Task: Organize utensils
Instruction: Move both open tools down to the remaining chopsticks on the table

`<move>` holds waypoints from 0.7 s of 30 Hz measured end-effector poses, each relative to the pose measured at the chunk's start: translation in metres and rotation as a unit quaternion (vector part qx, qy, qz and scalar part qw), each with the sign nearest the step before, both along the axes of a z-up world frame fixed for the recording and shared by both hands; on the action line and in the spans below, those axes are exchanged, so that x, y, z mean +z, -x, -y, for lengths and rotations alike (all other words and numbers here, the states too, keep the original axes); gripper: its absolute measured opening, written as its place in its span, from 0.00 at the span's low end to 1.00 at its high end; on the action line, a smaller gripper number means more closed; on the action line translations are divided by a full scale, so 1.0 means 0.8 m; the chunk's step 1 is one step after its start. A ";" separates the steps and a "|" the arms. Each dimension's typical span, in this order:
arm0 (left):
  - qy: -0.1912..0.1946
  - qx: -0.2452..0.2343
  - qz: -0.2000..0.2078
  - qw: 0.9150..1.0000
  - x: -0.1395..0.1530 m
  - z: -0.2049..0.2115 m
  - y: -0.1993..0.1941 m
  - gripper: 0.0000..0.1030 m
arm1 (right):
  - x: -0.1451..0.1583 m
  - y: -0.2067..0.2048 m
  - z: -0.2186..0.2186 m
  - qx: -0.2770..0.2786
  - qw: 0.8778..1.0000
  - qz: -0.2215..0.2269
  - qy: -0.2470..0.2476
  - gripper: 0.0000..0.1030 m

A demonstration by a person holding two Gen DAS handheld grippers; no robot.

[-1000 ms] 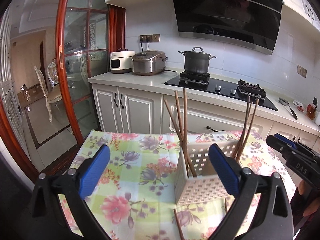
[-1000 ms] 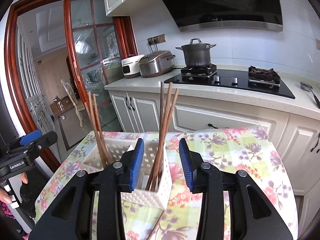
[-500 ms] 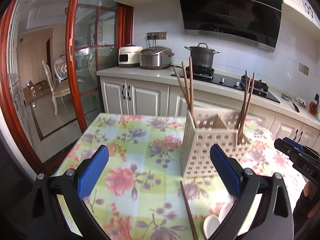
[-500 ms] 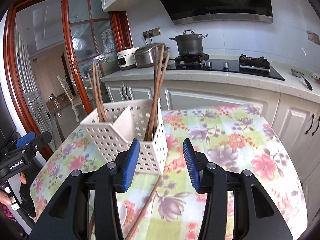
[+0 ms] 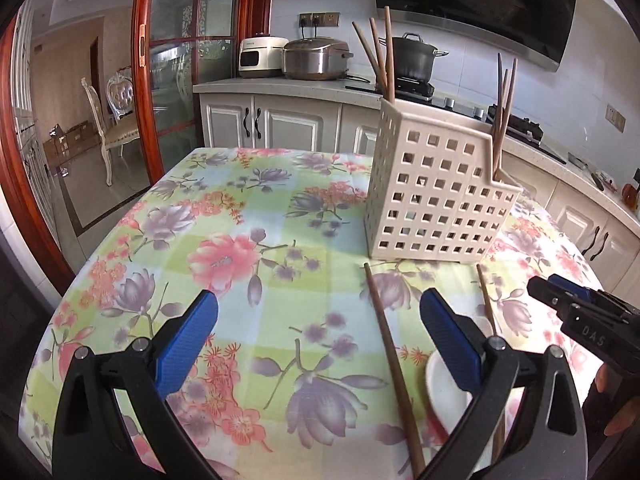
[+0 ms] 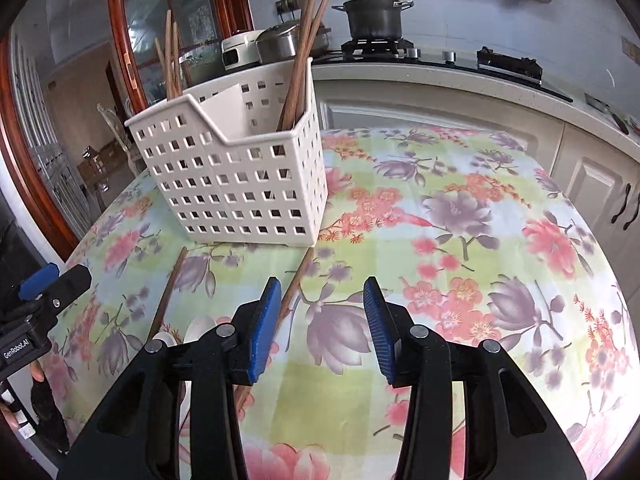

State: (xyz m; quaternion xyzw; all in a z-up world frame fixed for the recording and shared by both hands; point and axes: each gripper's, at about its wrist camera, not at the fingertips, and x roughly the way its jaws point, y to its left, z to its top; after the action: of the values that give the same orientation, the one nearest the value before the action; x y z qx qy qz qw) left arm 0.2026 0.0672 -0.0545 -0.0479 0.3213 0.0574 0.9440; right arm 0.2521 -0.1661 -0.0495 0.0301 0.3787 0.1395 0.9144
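Two handheld grippers, each a black plastic frame with two arms ending in ribbed blue pads (image 5: 186, 338) and silver screws at the joints. The left gripper (image 5: 319, 332) carries white "GenRobot.AI" lettering at 9 o'clock in the right wrist view; the right gripper (image 6: 318, 322) shows "DAS". Bare fingertips (image 5: 618, 426) show at 4 o'clock.
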 end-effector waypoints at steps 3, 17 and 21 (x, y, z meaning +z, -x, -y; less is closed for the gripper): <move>-0.003 0.005 -0.001 1.000 -0.004 -0.004 0.000 0.95 | -0.010 -0.003 -0.012 0.011 1.000 -0.017 0.009 0.34; 0.015 0.010 -0.028 0.999 -0.022 -0.022 -0.005 0.94 | -0.038 -0.023 -0.043 0.026 0.997 -0.064 0.034 0.27; 0.019 0.006 -0.038 0.999 -0.027 -0.020 -0.009 0.94 | -0.039 -0.023 -0.054 0.031 0.996 -0.057 0.068 0.25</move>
State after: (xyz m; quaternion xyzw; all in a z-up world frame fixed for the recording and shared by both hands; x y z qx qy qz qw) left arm 0.2094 0.0835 -0.0763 -0.0661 0.3577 0.0590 0.9296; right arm 0.2707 -0.1233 -0.0804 -0.0360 0.4396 0.1397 0.8865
